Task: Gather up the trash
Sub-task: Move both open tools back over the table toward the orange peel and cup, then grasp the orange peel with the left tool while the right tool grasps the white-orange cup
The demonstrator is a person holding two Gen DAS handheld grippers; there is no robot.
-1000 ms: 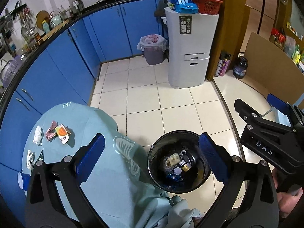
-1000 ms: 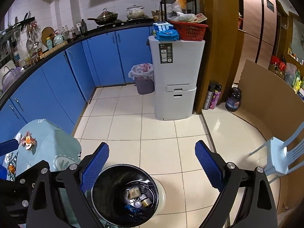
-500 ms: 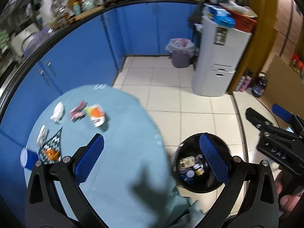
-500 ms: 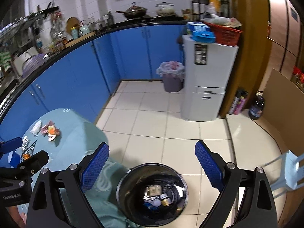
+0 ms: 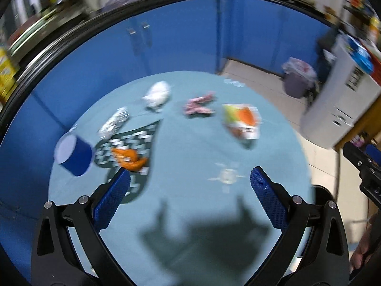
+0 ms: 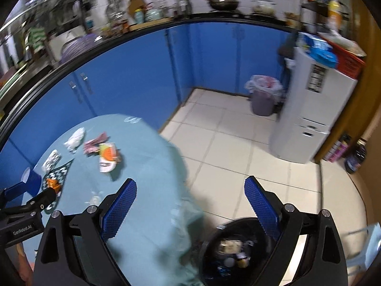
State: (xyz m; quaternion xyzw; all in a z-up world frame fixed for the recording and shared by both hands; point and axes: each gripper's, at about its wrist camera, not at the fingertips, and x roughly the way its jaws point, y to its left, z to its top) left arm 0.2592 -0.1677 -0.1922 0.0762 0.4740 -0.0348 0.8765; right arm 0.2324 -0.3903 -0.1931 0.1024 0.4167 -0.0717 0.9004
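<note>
Hovering above the teal-covered bench [image 5: 190, 214], the left claw [image 5: 189, 197] is released, its blue pads spread wide with nothing between them, and its shadow falls on the cloth just ahead. Beyond its left pad lies an orange wrapper [image 5: 128, 158] on a zigzag-patterned mat [image 5: 133, 140], with a blue cup [image 5: 75, 155] on its side just to the left. Farther out sit a crumpled silver packet [image 5: 114, 122], a white tissue wad [image 5: 157, 94], a pink wrapper [image 5: 198, 106] and, to the right, an orange-and-white snack bag [image 5: 241, 122]; all lie apart from the claw, untouched. The right claw [image 6: 190, 205] is likewise released and empty, held over the bench edge, with the black trash bin [image 6: 214, 243] on the floor below its right pad, rubbish already inside. Well beyond stand blue cabinets [image 6: 142, 71], a grey lined bin [image 6: 263, 95] and a white appliance [image 6: 309, 119]. The left-wrist view is motion-blurred.
</note>
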